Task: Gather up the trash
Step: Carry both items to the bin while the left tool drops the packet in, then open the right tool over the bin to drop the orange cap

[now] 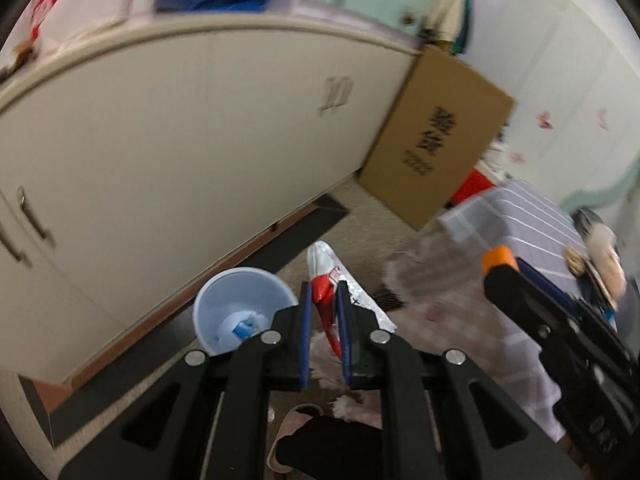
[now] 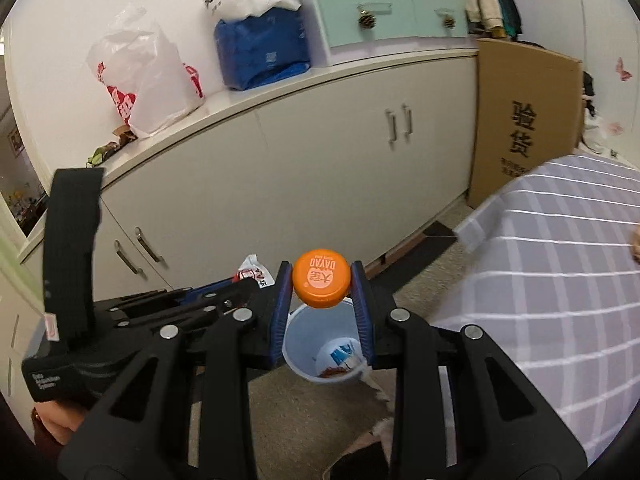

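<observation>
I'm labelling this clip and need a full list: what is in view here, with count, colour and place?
Wrapper: one, red, white and silver, between the left gripper's pads.
Bottle cap: one, orange, between the right gripper's pads, above the bin.
Bin: one, pale blue, on the floor, scraps inside.
Cabinet: one, cream, behind the bin.
Cardboard box: one, brown, leaning beside the cabinet.
Plastic bag: one, white and red, on the cabinet top.
Blue pack: one, on the cabinet top.
Drawer unit: one, mint green, on the cabinet top.
Checked cloth: one, lilac, right.
Left gripper: black, blue pads.
Right gripper: black, blue pads.
</observation>
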Demonstrator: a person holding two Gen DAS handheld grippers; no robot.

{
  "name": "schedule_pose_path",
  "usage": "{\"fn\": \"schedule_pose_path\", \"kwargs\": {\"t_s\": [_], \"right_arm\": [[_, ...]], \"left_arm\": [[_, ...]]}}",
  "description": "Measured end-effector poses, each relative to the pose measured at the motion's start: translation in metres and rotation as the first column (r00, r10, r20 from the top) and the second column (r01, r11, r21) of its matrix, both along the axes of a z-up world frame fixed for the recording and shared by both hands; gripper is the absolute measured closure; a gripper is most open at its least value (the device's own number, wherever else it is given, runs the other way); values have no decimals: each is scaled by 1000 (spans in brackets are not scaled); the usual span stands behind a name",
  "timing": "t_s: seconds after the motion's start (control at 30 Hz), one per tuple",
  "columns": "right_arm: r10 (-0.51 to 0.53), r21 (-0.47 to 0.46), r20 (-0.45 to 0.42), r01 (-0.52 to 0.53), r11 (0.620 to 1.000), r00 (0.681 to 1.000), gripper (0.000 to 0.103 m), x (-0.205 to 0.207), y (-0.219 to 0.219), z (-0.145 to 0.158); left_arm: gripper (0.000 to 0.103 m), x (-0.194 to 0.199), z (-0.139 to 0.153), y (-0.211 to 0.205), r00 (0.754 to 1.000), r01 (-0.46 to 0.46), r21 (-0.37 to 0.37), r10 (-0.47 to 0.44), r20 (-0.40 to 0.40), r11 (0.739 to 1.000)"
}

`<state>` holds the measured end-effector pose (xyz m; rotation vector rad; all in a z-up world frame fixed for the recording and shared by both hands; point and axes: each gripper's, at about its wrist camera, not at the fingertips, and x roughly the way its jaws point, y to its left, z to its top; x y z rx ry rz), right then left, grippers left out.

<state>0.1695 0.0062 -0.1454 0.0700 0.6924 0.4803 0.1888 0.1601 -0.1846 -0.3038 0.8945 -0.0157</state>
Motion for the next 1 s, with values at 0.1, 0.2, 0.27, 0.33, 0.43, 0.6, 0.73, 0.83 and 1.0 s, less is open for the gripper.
{"fn": "schedule_pose_path", "kwargs": {"t_s": [0.1,0.2,0.27,0.33,0.43,0.6,0.73,0.83,1.0], "right_arm": [[-11,-8,8,11,1000,1000,74,13,17,-9],[-23,-11,3,23,1000,1000,74,25,26,-15],[-27,-19,0,27,999,1000,74,29,30,-18],[-26,-21,-17,25,999,1000,74,32,32,-23],[-27,-25,-37,26,999,999,74,35,33,-31],[-22,-22,-57,21,1000,998,74,39,39,-38],[-17,-1,-59,17,1000,998,74,42,44,-35],[-9,4,-51,10,1000,999,74,46,51,-34],[-3,38,-44,5,999,999,73,64,68,-35]], "left_arm": [[91,23,-8,20,999,-37,-11,36,-16,999],[72,46,-18,41,996,-87,-51,85,-35,995],[50,61,-30,55,985,-135,-55,129,-113,989],[50,60,-36,63,979,-166,-53,159,-126,985],[49,50,-39,65,981,-158,-64,150,-120,985],[49,37,-39,64,985,-141,-54,135,-103,988],[47,28,-33,70,983,-170,-49,167,-71,984],[45,20,-24,80,974,-223,-12,222,-39,975],[42,11,-11,106,954,-300,12,300,-3,954]]}}
